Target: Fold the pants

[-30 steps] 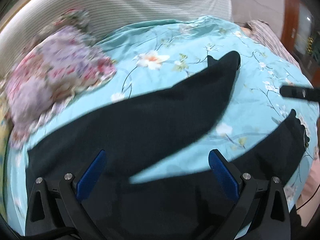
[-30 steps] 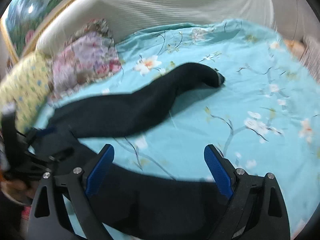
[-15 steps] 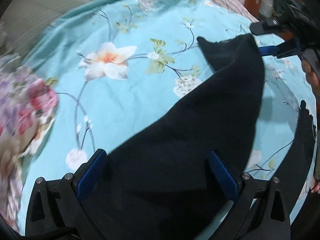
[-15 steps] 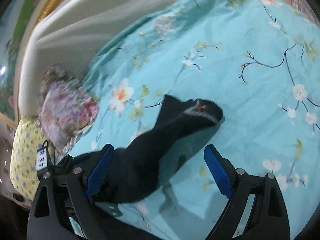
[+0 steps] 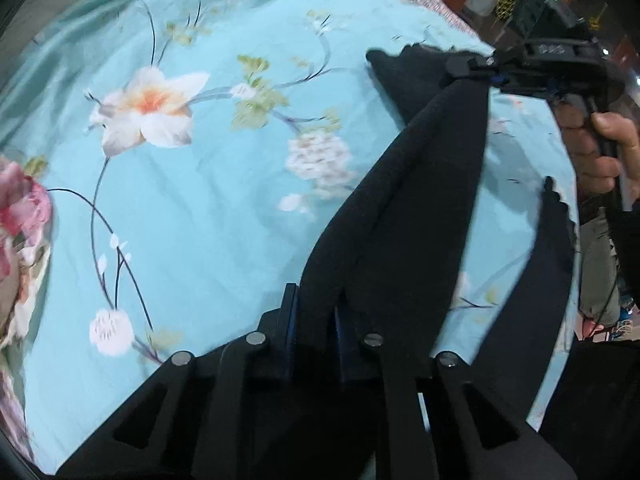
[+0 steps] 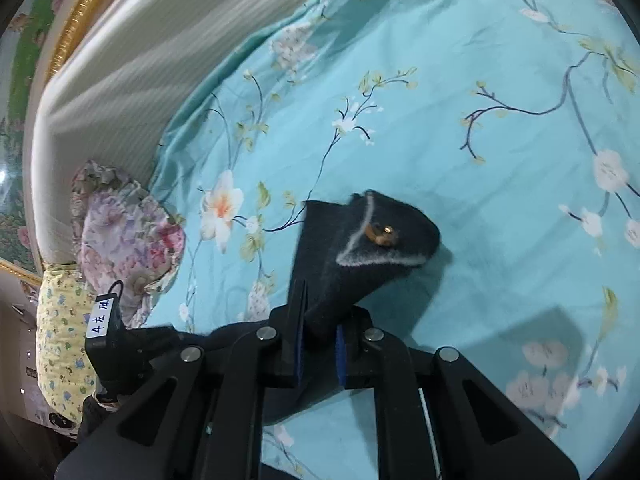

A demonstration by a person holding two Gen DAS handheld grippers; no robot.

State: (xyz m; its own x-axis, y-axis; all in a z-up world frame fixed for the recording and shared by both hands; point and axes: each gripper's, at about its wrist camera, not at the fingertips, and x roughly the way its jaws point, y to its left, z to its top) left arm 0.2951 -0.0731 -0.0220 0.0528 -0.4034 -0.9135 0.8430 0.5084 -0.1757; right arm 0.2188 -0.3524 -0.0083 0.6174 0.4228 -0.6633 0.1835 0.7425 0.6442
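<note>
On the turquoise floral bedspread (image 6: 460,128) lie the black pants (image 5: 408,208), one leg stretched taut between both tools. Near the bedspread's edge, the left gripper (image 5: 314,316) has its blue-padded fingers clamped on the leg fabric. Further across the bedspread, the right gripper (image 6: 320,320) is pinched on the leg's end, where a brass button (image 6: 380,234) shows. A white tag (image 6: 101,317) on the left tool reads "4" plus characters I cannot read.
</note>
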